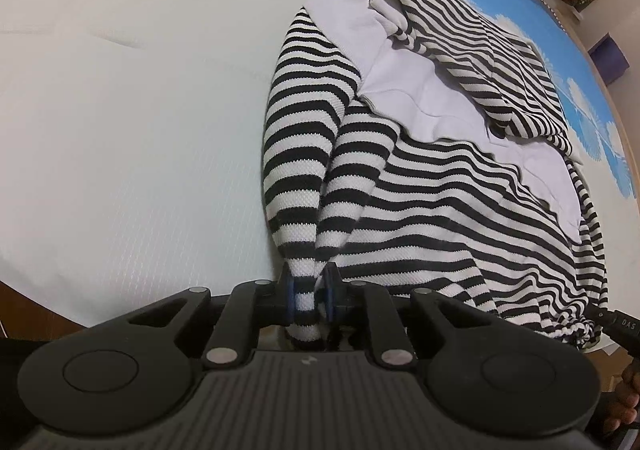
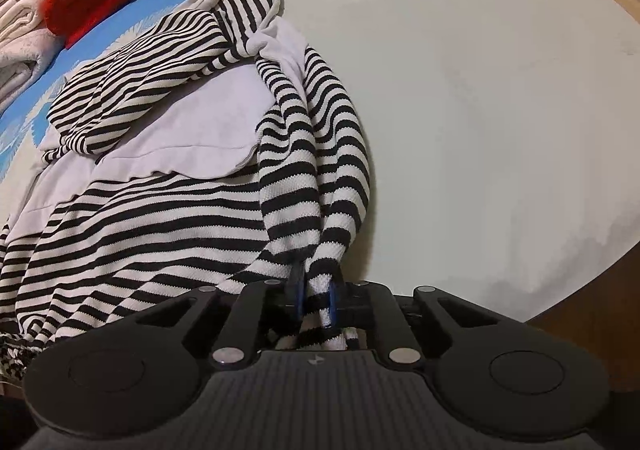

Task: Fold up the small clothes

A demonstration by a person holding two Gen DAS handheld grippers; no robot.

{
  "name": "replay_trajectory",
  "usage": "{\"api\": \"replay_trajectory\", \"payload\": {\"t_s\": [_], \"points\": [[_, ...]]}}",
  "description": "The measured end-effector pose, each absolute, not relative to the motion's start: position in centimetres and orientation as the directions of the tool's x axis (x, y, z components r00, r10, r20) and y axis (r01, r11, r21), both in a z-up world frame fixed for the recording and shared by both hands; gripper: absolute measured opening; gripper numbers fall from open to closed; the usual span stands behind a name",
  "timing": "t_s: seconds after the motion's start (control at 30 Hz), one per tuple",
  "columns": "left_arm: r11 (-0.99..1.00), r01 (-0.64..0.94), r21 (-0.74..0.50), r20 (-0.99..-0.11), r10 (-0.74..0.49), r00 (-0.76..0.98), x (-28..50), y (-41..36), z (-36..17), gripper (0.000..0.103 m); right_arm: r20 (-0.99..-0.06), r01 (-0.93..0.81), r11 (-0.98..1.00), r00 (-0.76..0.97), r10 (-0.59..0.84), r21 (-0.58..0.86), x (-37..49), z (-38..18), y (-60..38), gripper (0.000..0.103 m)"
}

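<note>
Since both the left tool (image 1: 310,300) and right tool (image 2: 316,300) pinch bunched corners of the striped top (image 1: 440,190), thin grips could slip mid-fold, dumping it crooked.

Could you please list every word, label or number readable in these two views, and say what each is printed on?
"DAS": white letters, cut off by the frame edge, on a black part at the right edge of the left wrist view.
A small pale logo mark, no letters, on each gripper body.
Nothing else is readable.
</note>
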State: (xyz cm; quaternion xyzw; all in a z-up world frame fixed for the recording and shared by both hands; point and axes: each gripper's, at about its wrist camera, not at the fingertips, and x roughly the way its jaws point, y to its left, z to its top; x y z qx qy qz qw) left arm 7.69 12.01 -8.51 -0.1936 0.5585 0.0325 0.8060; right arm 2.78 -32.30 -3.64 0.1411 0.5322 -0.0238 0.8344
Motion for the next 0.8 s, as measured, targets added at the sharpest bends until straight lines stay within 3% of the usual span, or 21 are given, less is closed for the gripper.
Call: {"api": "replay_trajectory", "payload": {"t_s": [0.03, 0.17, 0.27, 0.37, 0.67, 0.8], "points": [[0.922, -0.268, -0.279, -0.912, -0.167, 0.374, 7.7, 12.1, -8.5, 0.015, -0.896, 0.193, 0.958, 0.43, 0.113, 0.213, 2.8, -3.7, -32.3, 0.017], [0.932, -0.247, -0.266, -0.912, -0.16, 0.378, 7.6, 11.9, -8.5, 0.016, -0.898, 0.165, 0.967, 0.428, 0.105, 0.192, 2.8, -3.8, -31.8, 0.017], [0.933, -0.245, -0.263, -0.91, -0.155, 0.384, 7.5, 11.8, -8.5, 0.016, -0.896, 0.164, 0.968, 0.432, 0.104, 0.191, 2.9, -3.8, -31.8, 0.012], [0.929, -0.249, -0.273, -0.901, -0.157, 0.404, 7.3, 11.9, -8.3, 0.01, -0.889, 0.168, 0.964, 0.444, 0.111, 0.204, 2.9, -3.5, -32.1, 0.009], [0.936, -0.222, -0.274, -0.87, -0.143, 0.473, 6.5, 12.1, -6.2, 0.007, -0.845, 0.175, 0.948, 0.516, 0.14, 0.264, 2.7, -1.7, -32.9, 0.008], [0.921, -0.194, -0.337, -0.828, -0.191, 0.528, 6.0, 12.7, -3.4, 0.006, -0.804, 0.166, 0.929, 0.565, 0.184, 0.33, 2.1, 0.6, -33.8, 0.008]]}}
